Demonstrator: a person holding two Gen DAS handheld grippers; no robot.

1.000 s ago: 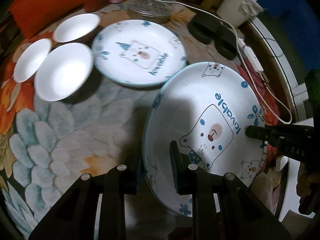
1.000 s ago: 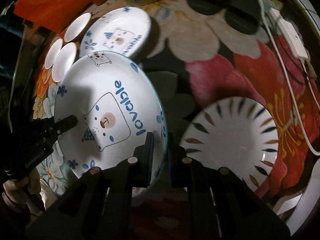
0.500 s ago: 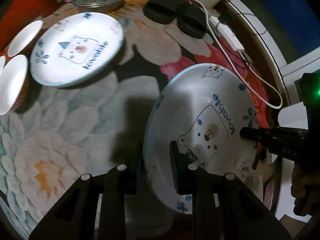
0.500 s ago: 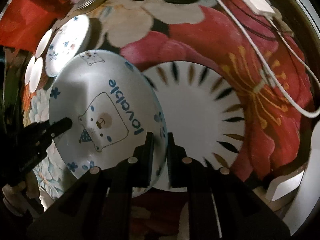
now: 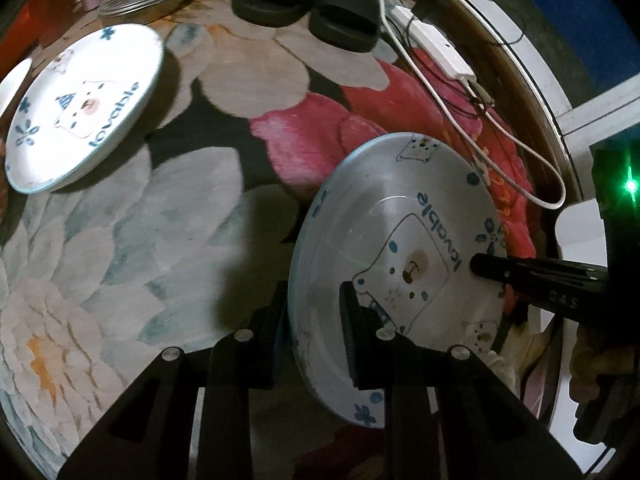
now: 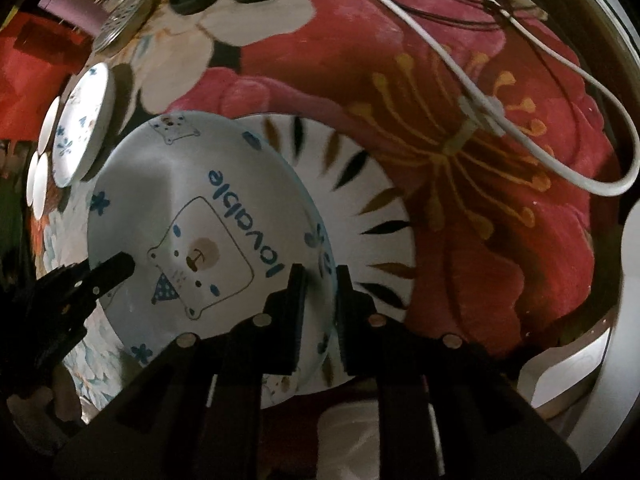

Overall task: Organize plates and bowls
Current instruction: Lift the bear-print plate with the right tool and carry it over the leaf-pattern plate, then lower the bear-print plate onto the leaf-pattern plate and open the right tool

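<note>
Two grippers are clamping one bear plate (image 5: 400, 240) between them: left gripper (image 5: 314, 332) is pinching the near-left rim, right gripper (image 6: 320, 304) is pinching the opposite edge, jaws closed on the rim w/ fingers on both faces. That plate is being held tilted above the floral rug (image 5: 120, 260), and in the right wrist view it's overlapping the striped plate (image 6: 360, 184), which is lying flat on the red flower part of the rug, just beyond and right of the bear plate. Can't tell whether the two are touching yet.

Progress, as a judgement: probably early-to-mid. Nothing is looking stacked so far. A second bear plate (image 5: 80, 108) is sitting alone, well to the left of the held one, w/ small white bowls (image 6: 40, 176) just past it, side by side, not nested. So what's left: setting this plate down, likely onto the striped one, then dealing w/ the other bear plate and the bowls.

Looks-wise, the held plate is pale blue-white, glossy, shallow w/ a raised rim, printed w/ a cartoon bear, "lovable" in blue, little blue flowers and small bear faces round the edge. No chips showing.
</note>
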